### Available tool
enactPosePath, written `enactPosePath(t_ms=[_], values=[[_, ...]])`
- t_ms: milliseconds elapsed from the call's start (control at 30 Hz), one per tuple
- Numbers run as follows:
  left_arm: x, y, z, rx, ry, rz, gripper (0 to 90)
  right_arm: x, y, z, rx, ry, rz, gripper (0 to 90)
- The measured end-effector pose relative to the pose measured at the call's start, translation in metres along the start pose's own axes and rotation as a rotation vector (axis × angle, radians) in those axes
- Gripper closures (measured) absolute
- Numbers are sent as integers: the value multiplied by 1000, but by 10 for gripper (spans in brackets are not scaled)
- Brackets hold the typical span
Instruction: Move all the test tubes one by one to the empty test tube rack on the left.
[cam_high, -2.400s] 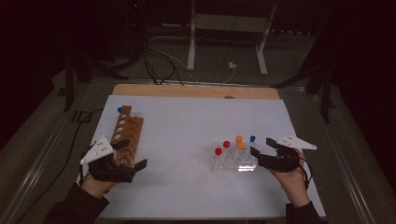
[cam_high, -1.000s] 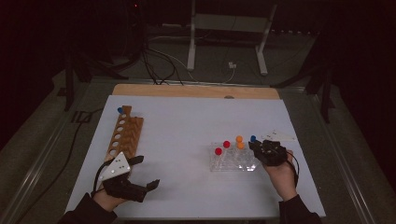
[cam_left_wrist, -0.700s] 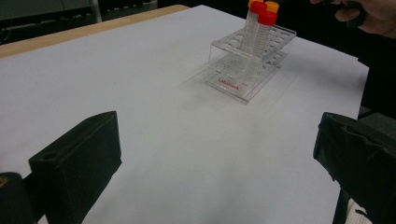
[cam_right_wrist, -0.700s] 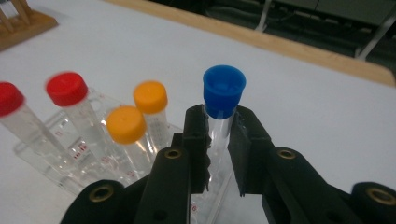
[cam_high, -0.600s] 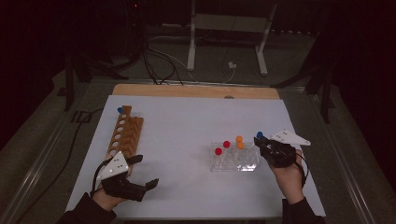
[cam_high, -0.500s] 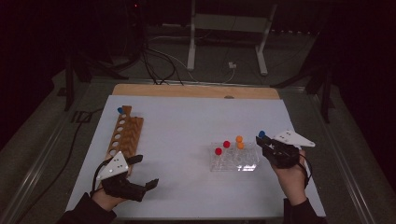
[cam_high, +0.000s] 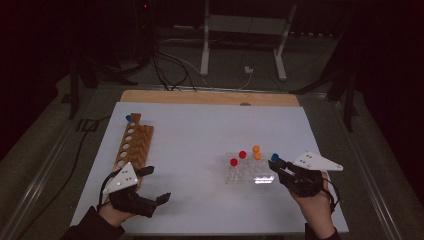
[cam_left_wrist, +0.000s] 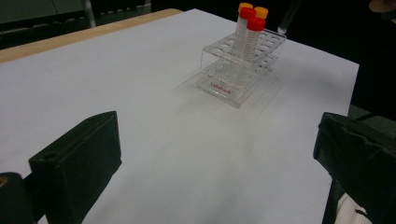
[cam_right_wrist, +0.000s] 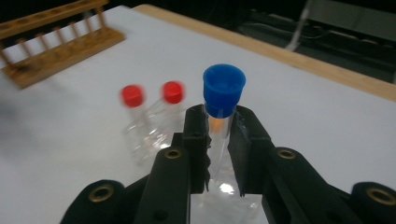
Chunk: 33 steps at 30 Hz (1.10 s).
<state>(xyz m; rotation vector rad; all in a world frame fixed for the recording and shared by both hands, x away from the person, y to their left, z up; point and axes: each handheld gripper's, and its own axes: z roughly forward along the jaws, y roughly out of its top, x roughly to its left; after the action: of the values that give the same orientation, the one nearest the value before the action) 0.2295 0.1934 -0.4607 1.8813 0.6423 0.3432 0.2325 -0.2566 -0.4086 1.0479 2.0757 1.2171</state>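
My right gripper (cam_high: 279, 164) is shut on a clear tube with a blue cap (cam_high: 274, 157), held just right of the clear acrylic rack (cam_high: 250, 175) and above the white mat. In the right gripper view the blue-capped tube (cam_right_wrist: 223, 93) stands upright between the pads of that gripper (cam_right_wrist: 219, 135). Two red-capped tubes (cam_high: 234, 161) and two orange-capped tubes (cam_high: 256, 149) stand in the clear rack. My left gripper (cam_high: 157, 184) is open and holds nothing, by the near end of the wooden rack (cam_high: 134, 142). From the left gripper (cam_left_wrist: 219, 158) the clear rack (cam_left_wrist: 243, 70) lies ahead.
The wooden rack holds one blue-capped tube (cam_high: 128, 118) at its far end. A white mat (cam_high: 210, 125) covers the table, with a wooden strip (cam_high: 210, 97) along its far edge. Cables and a metal stand lie on the dark floor beyond.
My right gripper shut on the blue-capped tube in the clear rack, then lifted it out, up and to the right. My left gripper drew back from the wooden rack earlier and has since stayed still.
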Motion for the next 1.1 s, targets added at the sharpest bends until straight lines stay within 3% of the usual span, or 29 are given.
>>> enactPosePath(t_ms=[167,567,1100], values=[[-2,2,1,-1,-11,1,18,12,-4,5,18,55,-11,767],[-12,8,6,7,-59,26,18,42,-12,35,76,174,-60,767],[-29,27,31,10,-161,45,23,91,-12,68,121,319,-156,767]])
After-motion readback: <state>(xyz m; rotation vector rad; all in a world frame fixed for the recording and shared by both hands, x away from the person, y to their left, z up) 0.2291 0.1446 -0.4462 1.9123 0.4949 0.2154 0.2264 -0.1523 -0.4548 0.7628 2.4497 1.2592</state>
